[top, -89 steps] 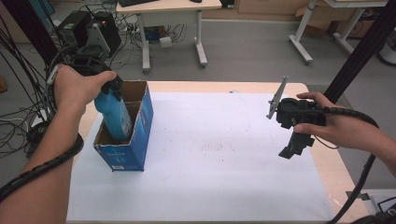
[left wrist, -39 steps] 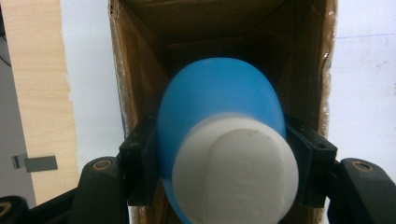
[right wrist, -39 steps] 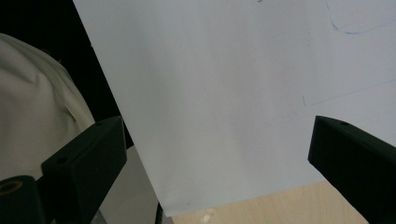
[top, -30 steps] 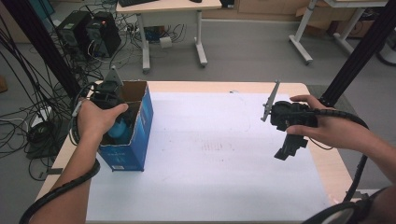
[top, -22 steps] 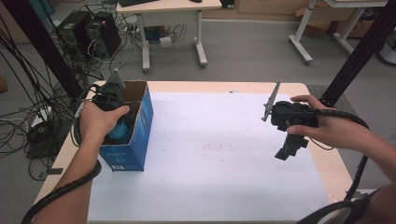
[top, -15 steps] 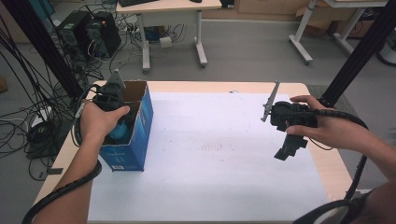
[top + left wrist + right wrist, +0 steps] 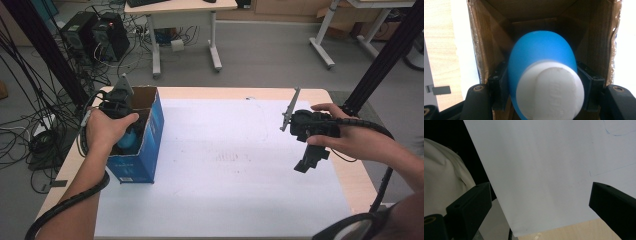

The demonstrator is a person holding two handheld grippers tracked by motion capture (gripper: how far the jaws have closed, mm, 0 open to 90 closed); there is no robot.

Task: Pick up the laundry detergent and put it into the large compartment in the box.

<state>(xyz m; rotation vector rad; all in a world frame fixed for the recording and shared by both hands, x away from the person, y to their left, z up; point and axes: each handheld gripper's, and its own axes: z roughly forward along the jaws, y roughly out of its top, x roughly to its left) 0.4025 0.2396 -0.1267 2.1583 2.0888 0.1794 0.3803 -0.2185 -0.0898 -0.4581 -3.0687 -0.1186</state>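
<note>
Grey floor [image 7: 260, 55], white desks [image 7: 182, 10], tangled cables [image 7: 30, 125], computer towers [image 7: 95, 32].

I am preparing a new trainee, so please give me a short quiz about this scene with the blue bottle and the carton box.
1. True or false: the left tongs grip the blue bottle inside the carton box.
2. What colour is the bottle's cap?
3. The right tongs are: A) shut on a pen, B) open and holding nothing, C) inside the box.

Key: 1 true; 2 white; 3 B.
</note>
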